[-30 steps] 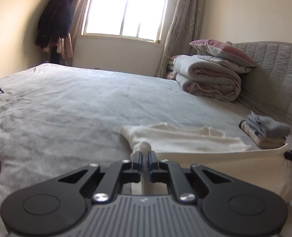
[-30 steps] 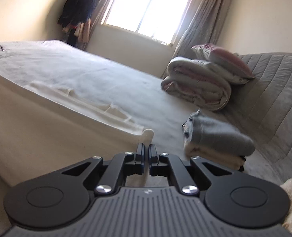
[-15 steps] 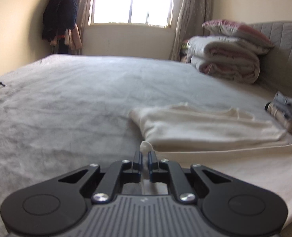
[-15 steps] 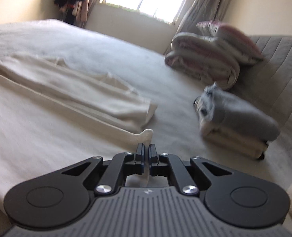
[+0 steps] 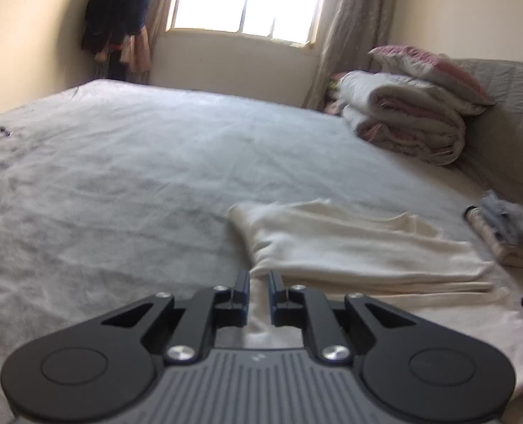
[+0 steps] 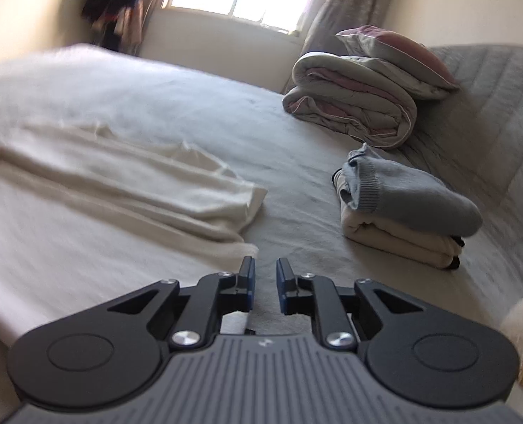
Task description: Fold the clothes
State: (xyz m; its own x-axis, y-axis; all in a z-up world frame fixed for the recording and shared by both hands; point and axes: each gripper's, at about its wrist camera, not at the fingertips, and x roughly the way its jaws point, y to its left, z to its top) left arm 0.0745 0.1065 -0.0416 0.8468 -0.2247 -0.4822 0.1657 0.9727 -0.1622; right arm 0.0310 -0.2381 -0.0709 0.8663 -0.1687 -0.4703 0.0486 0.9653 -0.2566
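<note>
Your left gripper (image 5: pixel 258 279) sits with jaws slightly parted over the cream garment (image 5: pixel 350 251), folded on the grey bedsheet (image 5: pixel 137 183). Stacked folded clothes (image 5: pixel 509 233) lie right.

The cream garment (image 5: pixel 353 247) I'm folding lies flat on the bed (image 5: pixel 155 162), near the edge closest to me and toward the headboard side. Its upper part is doubled over onto the lower layer, so a long folded band runs across it with a wider single layer spread below. The cloth is soft, with slight ripples along the fold. In my right view the same garment (image 6: pixel 120 183) ends in a rounded folded corner, apart from the stack of folded clothes (image 6: pixel 403 208).
</note>
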